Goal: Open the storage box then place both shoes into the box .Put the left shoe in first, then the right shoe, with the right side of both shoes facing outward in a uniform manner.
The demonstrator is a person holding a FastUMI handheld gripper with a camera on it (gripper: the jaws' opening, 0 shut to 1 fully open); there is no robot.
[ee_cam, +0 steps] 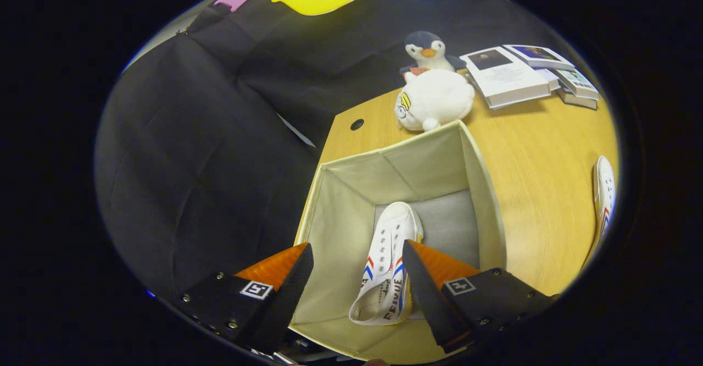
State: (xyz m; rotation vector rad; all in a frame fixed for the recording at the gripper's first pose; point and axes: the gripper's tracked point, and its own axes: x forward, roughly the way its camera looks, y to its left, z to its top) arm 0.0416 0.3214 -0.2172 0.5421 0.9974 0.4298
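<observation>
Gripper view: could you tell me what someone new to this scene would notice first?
The open fabric storage box stands out, with one white shoe lying inside on its floor, between the open gripper fingers and touched by neither. Beyond the box sit a round white plush toy and a penguin toy beside some books; a second white shoe lies on the wooden table.

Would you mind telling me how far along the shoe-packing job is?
Done: the storage box is open, with one shoe lying on its floor. In hand: nothing; the hand-held gripper hangs open above the box. Left: the second shoe sits on the table beside the box.
</observation>
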